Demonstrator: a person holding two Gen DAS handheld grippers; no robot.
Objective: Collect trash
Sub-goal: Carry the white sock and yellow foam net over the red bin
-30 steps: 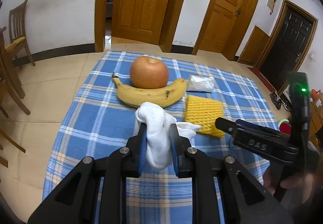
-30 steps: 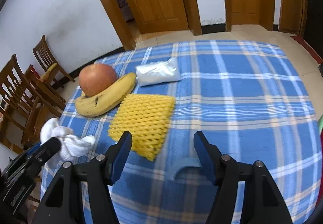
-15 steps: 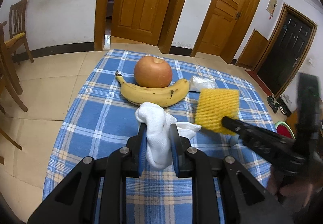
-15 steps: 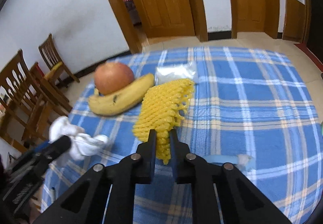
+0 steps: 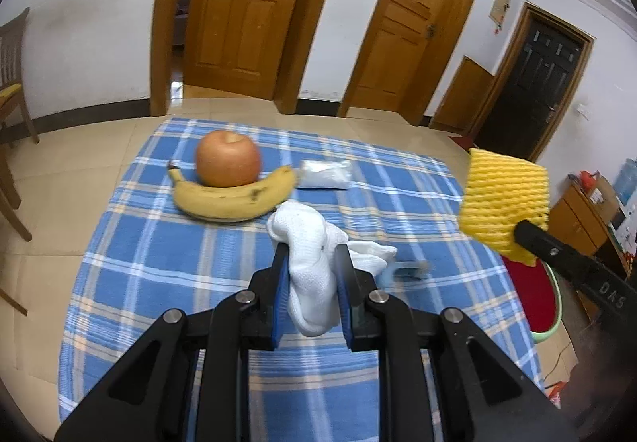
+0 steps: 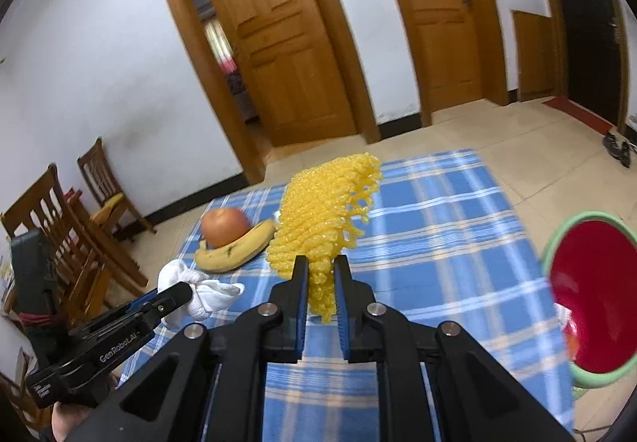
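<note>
The right gripper [image 6: 320, 276] pinches the yellow foam net [image 6: 324, 219] clear of the table, with the red bin [image 6: 593, 294] to its right. The left gripper [image 5: 312, 278] clamps the white rag [image 5: 308, 243], likely bound for that bin too.

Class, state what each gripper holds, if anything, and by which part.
Left gripper: crumpled white cloth, pinched around its middle. Right gripper: yellow foam fruit net, pinched at its lower edge.
</note>
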